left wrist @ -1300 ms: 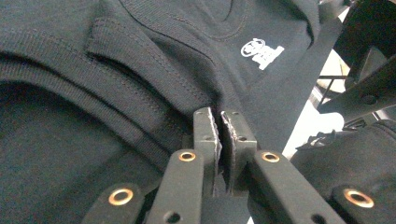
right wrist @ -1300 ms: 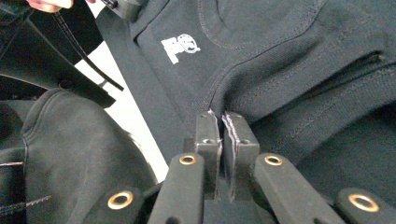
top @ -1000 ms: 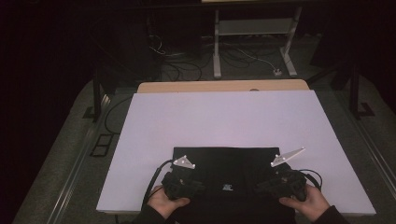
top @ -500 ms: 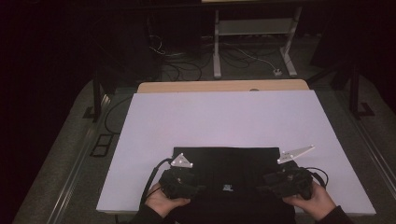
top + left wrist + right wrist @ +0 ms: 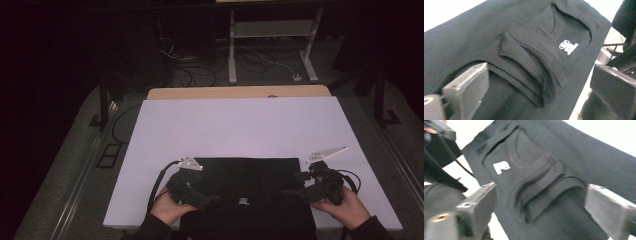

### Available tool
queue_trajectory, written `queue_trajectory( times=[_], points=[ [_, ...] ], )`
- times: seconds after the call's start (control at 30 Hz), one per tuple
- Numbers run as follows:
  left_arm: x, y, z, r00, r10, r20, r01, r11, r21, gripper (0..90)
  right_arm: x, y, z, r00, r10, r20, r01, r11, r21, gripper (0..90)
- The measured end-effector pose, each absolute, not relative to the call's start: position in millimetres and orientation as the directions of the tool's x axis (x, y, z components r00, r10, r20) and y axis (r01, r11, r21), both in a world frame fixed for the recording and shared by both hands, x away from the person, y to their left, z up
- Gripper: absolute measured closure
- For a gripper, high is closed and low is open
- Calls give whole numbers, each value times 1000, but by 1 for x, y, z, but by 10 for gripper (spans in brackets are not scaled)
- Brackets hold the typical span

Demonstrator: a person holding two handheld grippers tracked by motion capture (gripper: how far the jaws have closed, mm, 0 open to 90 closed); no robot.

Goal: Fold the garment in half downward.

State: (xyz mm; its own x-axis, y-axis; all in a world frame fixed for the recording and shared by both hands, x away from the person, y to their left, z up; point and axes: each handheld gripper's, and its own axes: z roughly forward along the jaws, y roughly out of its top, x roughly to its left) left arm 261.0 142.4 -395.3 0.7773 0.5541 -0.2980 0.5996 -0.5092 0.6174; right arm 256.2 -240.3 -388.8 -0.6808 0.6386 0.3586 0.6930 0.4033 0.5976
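A black folded garment (image 5: 250, 182) with a small white logo (image 5: 243, 201) lies at the near edge of the white board (image 5: 240, 130). My left gripper (image 5: 209, 199) hovers over its left side and my right gripper (image 5: 291, 188) over its right side, jaws pointing inward. The left gripper (image 5: 539, 83) is open above the rumpled collar folds (image 5: 529, 72), near the logo (image 5: 568, 46), and no pad touches cloth. In the right gripper view the right gripper (image 5: 544, 203) is open over a raised fold (image 5: 541, 195). Both pairs of jaws have just been opening, with only loose cloth below them.
The white board rests on a wooden table (image 5: 240, 92) whose far edge shows. Beyond it on the dark floor are a metal stand (image 5: 270, 45) and loose cables (image 5: 195, 75). Bare board stretches beyond the garment. A cable (image 5: 156, 187) trails from the left gripper.
Both grippers have lifted a little off the garment and their jaws have spread. The hands have drawn slightly apart, the right one moving right. The garment lies still.
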Motion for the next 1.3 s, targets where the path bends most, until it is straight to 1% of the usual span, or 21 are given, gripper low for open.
queue_trajectory(
  times=[0.03,0.1,0.3,0.53,0.67,0.93,1.3],
  points=[
    [262,143,-394,779,551,-298,597,-510,619,0,257,-242,-387,-678,646,350,692,401,600,17],
    [264,145,-392,782,547,-299,593,-506,627,0,260,-245,-384,-669,658,345,694,386,608,0],
    [272,150,-391,775,558,-296,596,-491,635,0,268,-255,-374,-671,660,339,682,369,632,0],
    [280,157,-386,787,550,-281,579,-499,645,0,278,-259,-362,-678,662,320,670,378,639,0],
    [285,159,-384,787,553,-274,577,-501,645,0,283,-263,-358,-671,666,327,676,367,639,0],
    [297,161,-380,790,554,-264,570,-502,651,0,292,-271,-354,-663,679,315,674,358,646,0],
    [313,173,-379,766,582,-274,586,-458,668,0,302,-281,-357,-633,709,313,679,313,665,0]
  ],
)
